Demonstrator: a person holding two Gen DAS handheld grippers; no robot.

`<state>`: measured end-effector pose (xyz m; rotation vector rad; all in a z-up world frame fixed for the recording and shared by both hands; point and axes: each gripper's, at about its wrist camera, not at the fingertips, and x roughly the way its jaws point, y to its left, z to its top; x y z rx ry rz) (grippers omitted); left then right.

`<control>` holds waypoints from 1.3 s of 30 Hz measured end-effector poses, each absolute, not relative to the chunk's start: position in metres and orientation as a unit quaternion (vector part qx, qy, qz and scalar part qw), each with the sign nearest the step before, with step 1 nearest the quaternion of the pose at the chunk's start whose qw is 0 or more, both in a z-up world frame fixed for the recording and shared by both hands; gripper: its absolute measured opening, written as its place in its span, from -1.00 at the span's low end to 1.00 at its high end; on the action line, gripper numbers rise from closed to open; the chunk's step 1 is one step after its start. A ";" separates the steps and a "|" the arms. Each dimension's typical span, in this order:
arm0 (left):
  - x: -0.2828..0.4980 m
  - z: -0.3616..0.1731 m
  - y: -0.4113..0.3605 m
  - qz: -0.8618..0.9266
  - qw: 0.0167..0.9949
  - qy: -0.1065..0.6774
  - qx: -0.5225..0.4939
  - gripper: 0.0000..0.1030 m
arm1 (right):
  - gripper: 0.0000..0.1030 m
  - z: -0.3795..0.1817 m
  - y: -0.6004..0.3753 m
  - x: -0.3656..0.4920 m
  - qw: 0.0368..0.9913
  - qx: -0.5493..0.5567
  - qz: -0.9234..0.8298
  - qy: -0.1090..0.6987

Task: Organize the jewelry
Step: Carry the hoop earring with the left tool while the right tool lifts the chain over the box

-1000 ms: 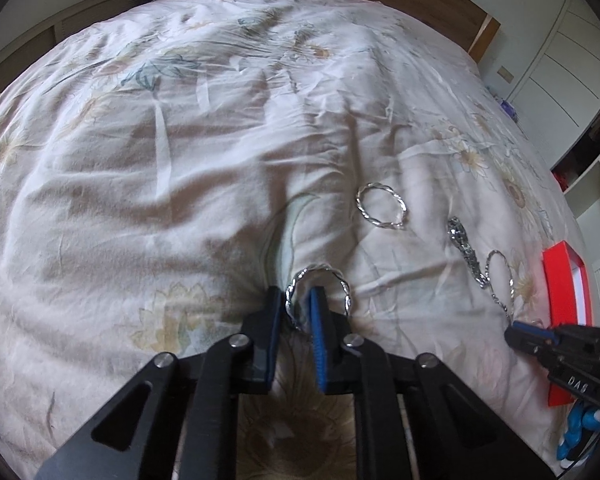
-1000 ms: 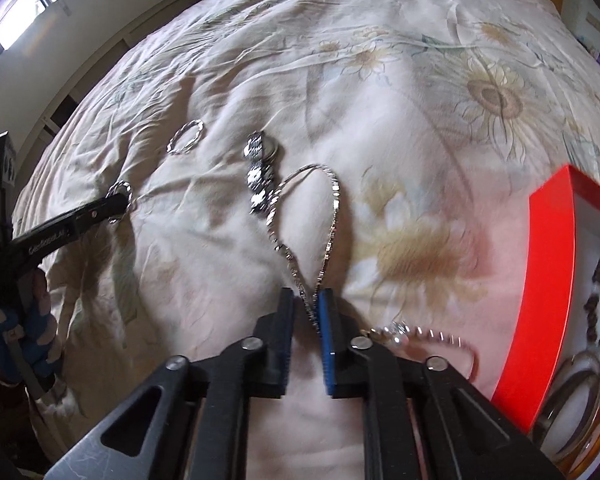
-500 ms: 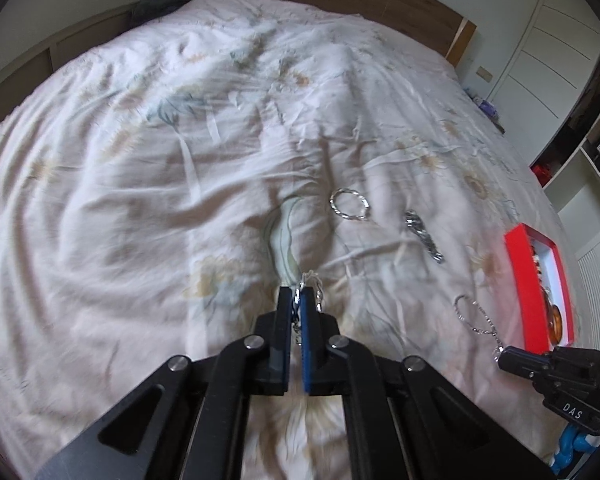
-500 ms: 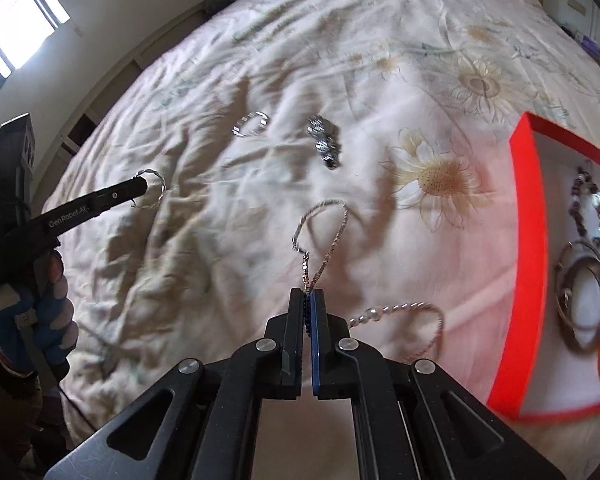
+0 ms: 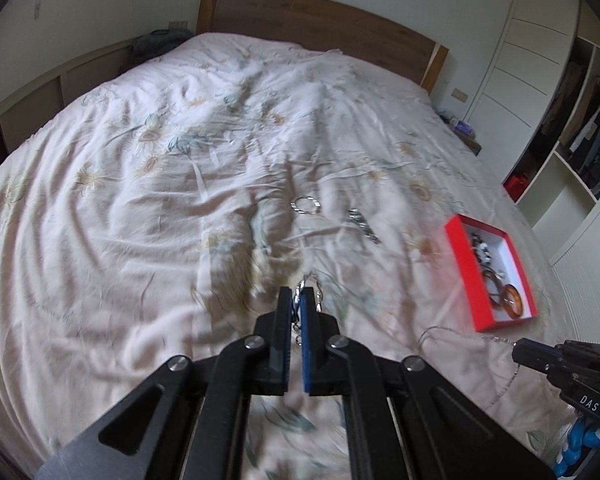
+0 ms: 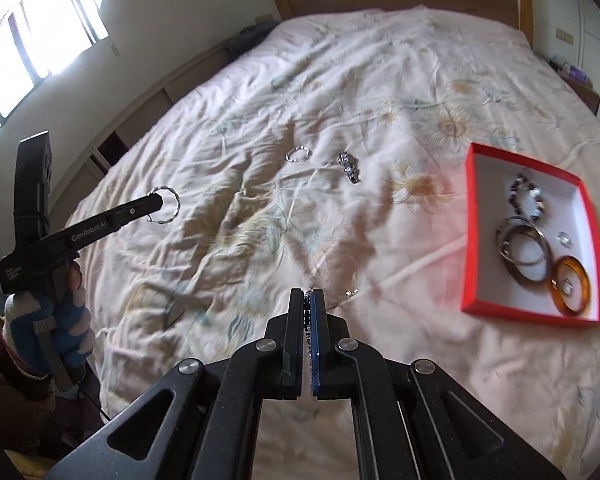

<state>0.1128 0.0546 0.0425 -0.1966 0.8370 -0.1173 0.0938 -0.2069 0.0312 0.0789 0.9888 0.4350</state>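
Observation:
My left gripper (image 5: 298, 291) is shut on a twisted silver bangle (image 5: 319, 298) and holds it clear above the bedspread; the right wrist view shows that bangle (image 6: 169, 208) hanging from its tip (image 6: 156, 202). My right gripper (image 6: 309, 294) is shut on a thin silver chain (image 6: 307, 316), which dangles below its tip (image 5: 518, 350) in the left wrist view. A red box (image 6: 470, 236) lies on the bed to the right, with bangles and a beaded bracelet inside. A second twisted bangle (image 6: 298, 155) and a chunky silver bracelet (image 6: 350, 168) lie on the bedspread further out.
The floral bedspread (image 5: 180, 200) is wrinkled, with a wooden headboard (image 5: 320, 28) at its far end. White wardrobes and open shelves (image 5: 580, 140) stand to the right. A gloved hand (image 6: 48, 320) holds the left gripper's handle.
Both grippers have risen from the bedspread and pulled back, each carrying its piece: the left the twisted bangle, the right the chain. The red box has come fully into view.

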 end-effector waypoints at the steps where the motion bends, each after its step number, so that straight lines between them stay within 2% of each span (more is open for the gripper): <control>1: 0.106 0.046 0.050 -0.059 0.909 0.402 -0.094 -0.94 | -0.94 0.036 -0.212 0.084 0.861 0.042 0.207 0.463; 9: 0.061 0.069 0.008 -0.083 0.915 0.385 -0.085 -0.94 | -0.94 0.059 -0.240 0.038 0.881 0.057 0.205 0.421; 17: 0.050 0.078 -0.037 -0.120 0.913 0.386 -0.055 -0.94 | -0.94 0.075 -0.275 0.030 0.898 0.084 0.185 0.390; 31: 0.094 0.097 -0.133 -0.205 0.896 0.394 -0.017 -0.94 | -0.94 0.133 -0.354 0.078 0.931 0.099 0.129 0.327; 39: 0.137 0.077 -0.203 -0.244 0.875 0.419 0.008 -0.94 | -0.94 0.131 -0.397 0.133 0.935 0.106 0.097 0.324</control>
